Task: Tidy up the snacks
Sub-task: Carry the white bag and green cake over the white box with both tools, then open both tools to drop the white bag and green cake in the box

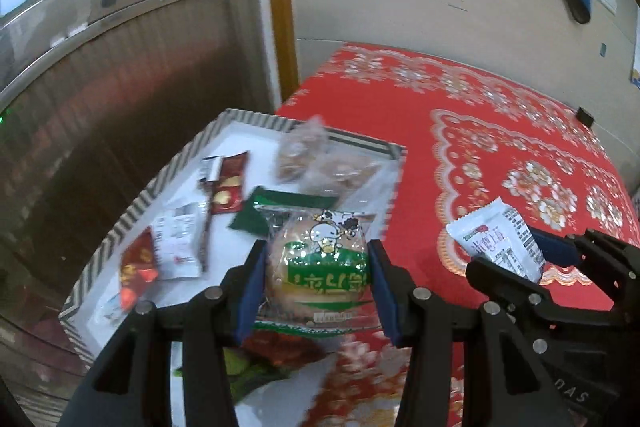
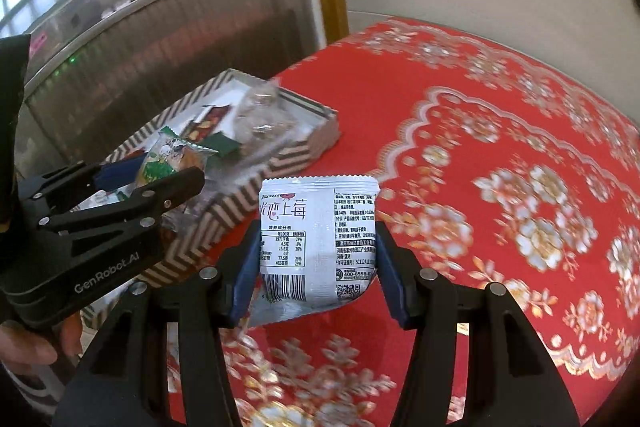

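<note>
My left gripper (image 1: pixel 318 267) is shut on a round cake in a clear and green wrapper (image 1: pixel 320 259), held above the near end of a striped box (image 1: pixel 132 215). From the right wrist view that same left gripper (image 2: pixel 160 171) and its green-wrapped cake (image 2: pixel 168 155) sit at the left. My right gripper (image 2: pixel 316 259) is shut on a white snack packet with a barcode (image 2: pixel 316 239), held over the red tablecloth (image 2: pixel 480 147) beside the box (image 2: pixel 224 211). In the left wrist view the right gripper (image 1: pixel 520 259) holds the white packet (image 1: pixel 496 239) at the right.
Inside the striped box lie several snacks: red packets (image 1: pixel 228 183), a white packet (image 1: pixel 178 239), a dark green packet (image 1: pixel 272 207) and clear-wrapped cakes (image 1: pixel 320 163). A wooden door frame (image 1: pixel 280 7) and a wall stand behind. A hand (image 2: pixel 24 343) grips the left tool.
</note>
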The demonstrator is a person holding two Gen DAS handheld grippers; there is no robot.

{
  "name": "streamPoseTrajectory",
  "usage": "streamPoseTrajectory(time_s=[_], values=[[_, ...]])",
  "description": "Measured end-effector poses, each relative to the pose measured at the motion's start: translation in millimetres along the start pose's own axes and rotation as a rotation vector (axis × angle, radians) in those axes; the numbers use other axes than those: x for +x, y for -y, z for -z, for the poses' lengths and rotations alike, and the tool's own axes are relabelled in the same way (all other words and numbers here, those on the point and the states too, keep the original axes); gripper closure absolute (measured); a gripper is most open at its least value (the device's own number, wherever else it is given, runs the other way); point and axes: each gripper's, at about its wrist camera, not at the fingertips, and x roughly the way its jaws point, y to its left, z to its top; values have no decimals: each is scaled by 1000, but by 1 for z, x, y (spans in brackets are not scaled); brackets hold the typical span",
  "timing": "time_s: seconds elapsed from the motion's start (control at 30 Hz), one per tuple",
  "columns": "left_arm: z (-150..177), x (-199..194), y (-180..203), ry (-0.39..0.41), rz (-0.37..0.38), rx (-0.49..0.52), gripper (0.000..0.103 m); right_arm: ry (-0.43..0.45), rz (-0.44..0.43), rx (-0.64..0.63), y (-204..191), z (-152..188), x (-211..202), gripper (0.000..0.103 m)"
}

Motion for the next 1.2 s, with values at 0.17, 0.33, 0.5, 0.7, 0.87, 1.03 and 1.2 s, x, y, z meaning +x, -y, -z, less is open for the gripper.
streamPoseTrajectory(time_s=[0.17, 0.33, 0.5, 0.7, 0.87, 1.03, 1.2], values=[[3, 0, -37, -8, -45, -53, 52, -6, -39, -54, -30, -14, 12, 50], [10, 5, -71, -24, -88, -111, 51, -21, -70, -110, -60, -26, 32, 50], [18, 13, -92, -48, -111, -149, 51, -43, -98, -141, -81, -38, 57, 50], [24, 23, -101, -71, -134, -167, 50, -51, -136, -143, -98, -41, 78, 50], [27, 25, -105, -78, -143, -195, 34, -64, -167, -90, -91, -40, 84, 48], [29, 21, -107, -52, -159, -214, 20, -4, -183, -79, -89, -39, 73, 47], [31, 11, -107, -4, -189, -214, 13, 44, -163, -75, -88, -43, 61, 42]])
